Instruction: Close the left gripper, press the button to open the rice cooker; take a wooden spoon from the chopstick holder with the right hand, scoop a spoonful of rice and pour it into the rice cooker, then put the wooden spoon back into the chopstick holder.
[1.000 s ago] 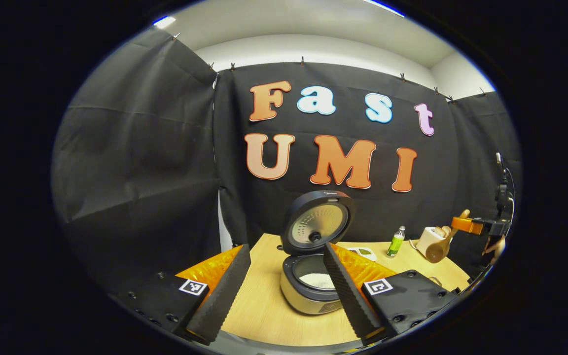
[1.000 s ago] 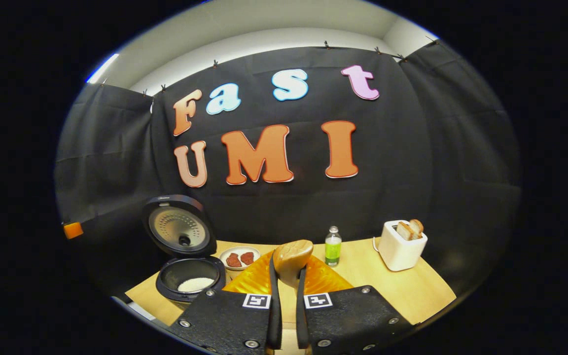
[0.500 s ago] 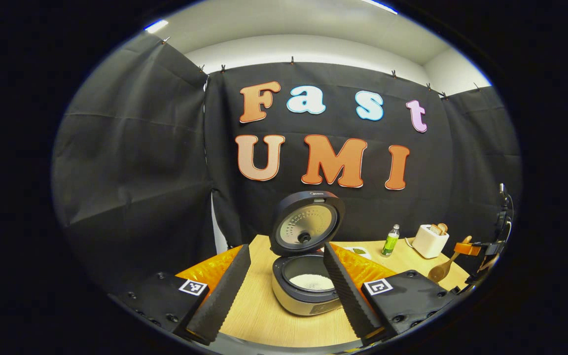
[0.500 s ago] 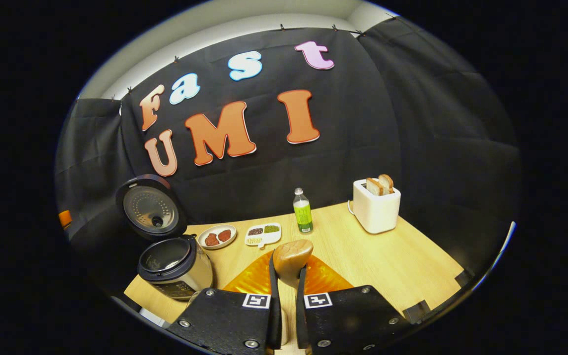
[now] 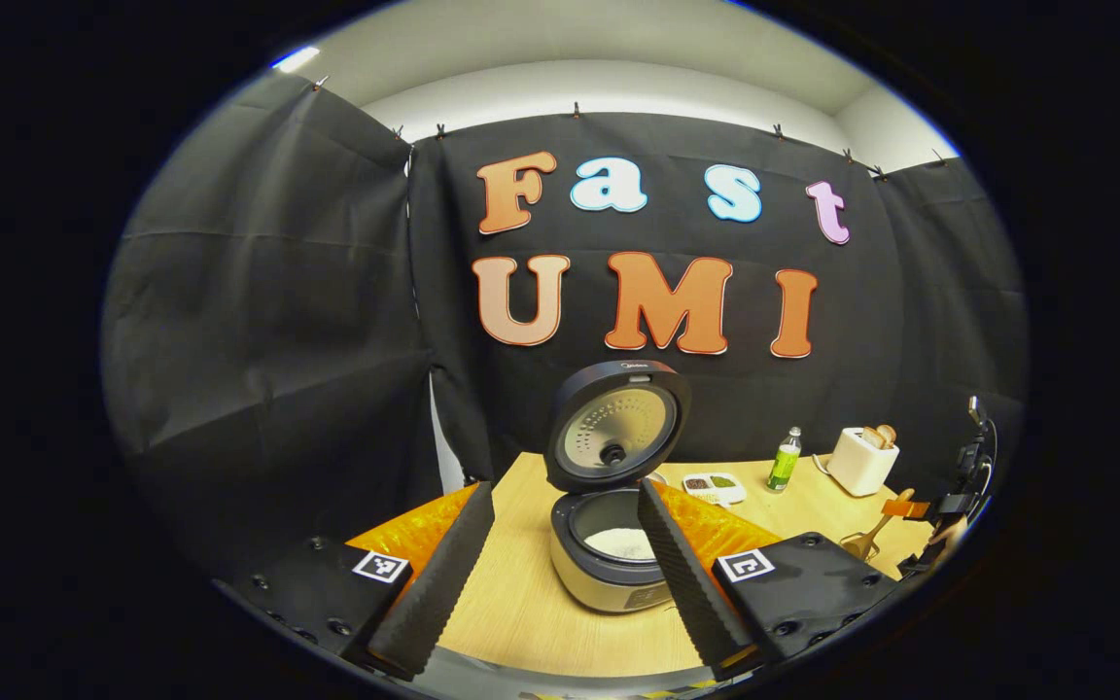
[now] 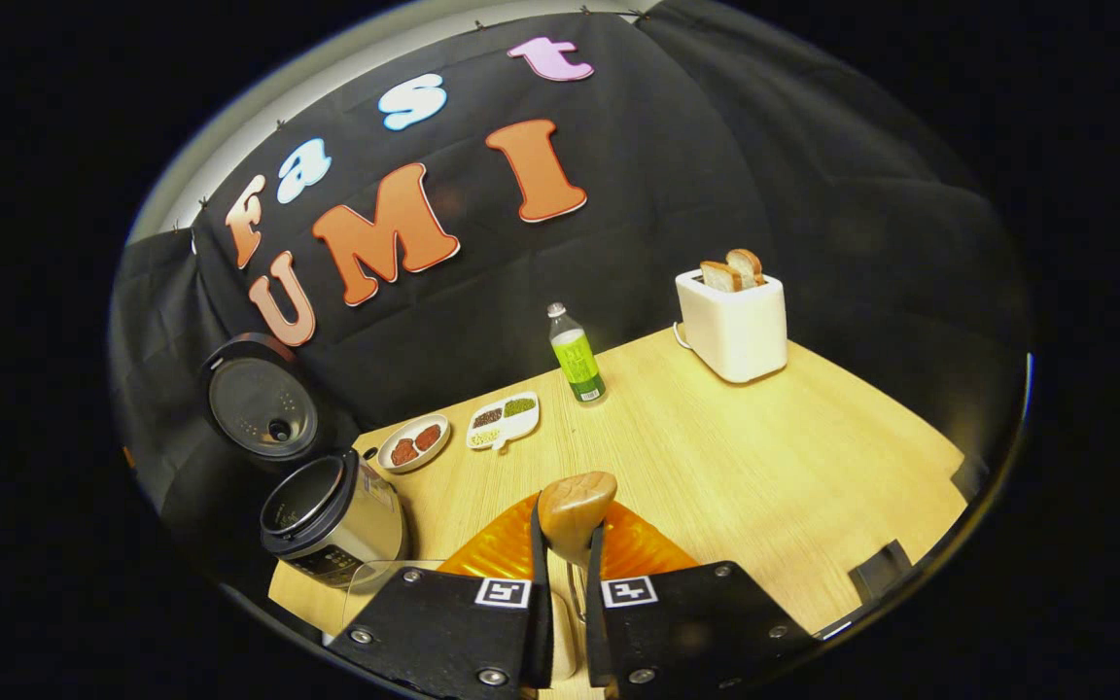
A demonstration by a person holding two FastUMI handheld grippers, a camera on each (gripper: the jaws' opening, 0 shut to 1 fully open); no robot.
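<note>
Wooden spoon (image 6: 575,513) clamped in right gripper (image 6: 565,583).

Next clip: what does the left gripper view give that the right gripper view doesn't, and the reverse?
Left gripper view: white rice inside the rice cooker, seen between the open left gripper's fingers. Right gripper view: the right gripper shut on the wooden spoon, and a plate of red pieces. Shared: that cooker, a bottle, a toaster.

I see the rice cooker (image 5: 611,554) on the worktop (image 6: 764,467), lid upright, white rice inside; my right gripper's fingers (image 6: 539,583) pinch the wooden spoon (image 6: 575,506).
</note>
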